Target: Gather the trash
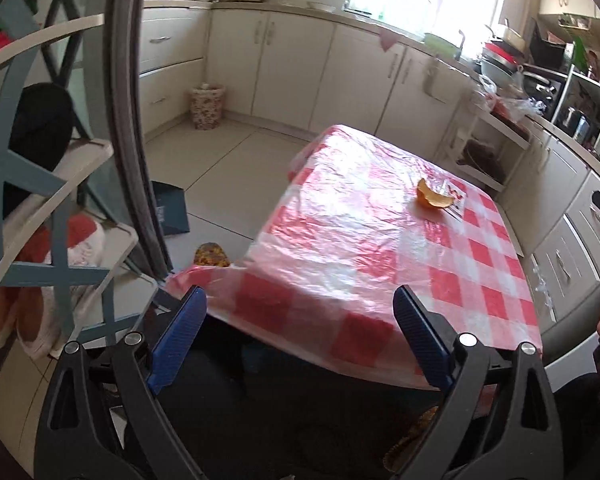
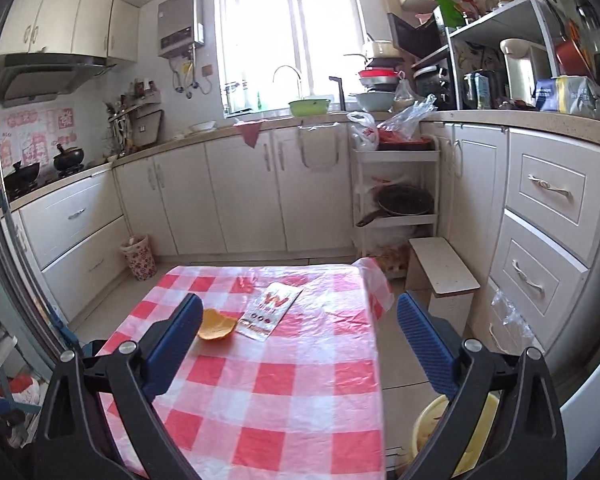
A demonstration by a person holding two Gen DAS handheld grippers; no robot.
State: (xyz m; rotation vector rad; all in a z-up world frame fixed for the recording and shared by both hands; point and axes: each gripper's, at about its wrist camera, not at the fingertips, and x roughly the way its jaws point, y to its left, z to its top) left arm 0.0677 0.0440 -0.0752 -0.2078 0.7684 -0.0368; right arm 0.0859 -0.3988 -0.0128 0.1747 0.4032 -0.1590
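Observation:
An orange peel [image 2: 216,325] lies on the red-and-white checked table [image 2: 268,392], beside a flat silver-and-red snack wrapper [image 2: 270,310]. Both also show in the left wrist view, the peel [image 1: 434,198] and the wrapper [image 1: 456,196] near the table's far right side. My right gripper [image 2: 300,308] is open and empty, above the table's near half, with the peel just past its left finger. My left gripper [image 1: 300,300] is open and empty at the table's near left edge, well short of the peel.
A floral waste basket [image 2: 139,257] stands on the floor by the cabinets, also in the left wrist view [image 1: 207,106]. A yellow bin [image 2: 448,436] sits low right of the table. A white stool [image 2: 444,270] and a shelf cart [image 2: 396,188] stand beyond. A shoe rack [image 1: 40,208] is at left.

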